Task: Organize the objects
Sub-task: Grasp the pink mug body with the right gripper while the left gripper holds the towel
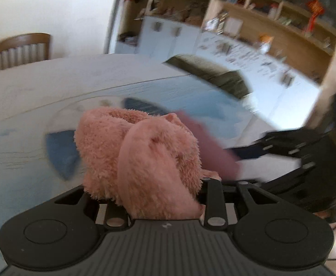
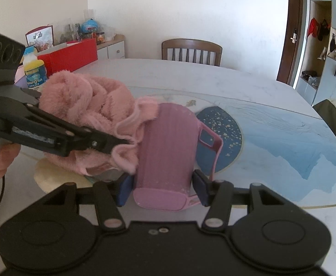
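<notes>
The right gripper (image 2: pixel 162 187) is pinching the pink cup (image 2: pixel 168 147) steady above the worktop (image 2: pixel 236 87) while the left gripper (image 2: pixel 124 141), fingers pressed together on the fluffy cloth (image 2: pixel 87 101), is bringing it from nine o'clock, probably to stuff inside.

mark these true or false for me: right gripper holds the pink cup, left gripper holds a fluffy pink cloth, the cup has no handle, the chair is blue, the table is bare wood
1. The right gripper holds the pink cup. True.
2. The left gripper is shut on the fluffy pink cloth. True.
3. The cup has no handle. False: a pink handle sticks out on its right side.
4. The chair is blue. False: it is brown wood.
5. The table is bare wood. False: its top is pale with a blue pattern.
</notes>
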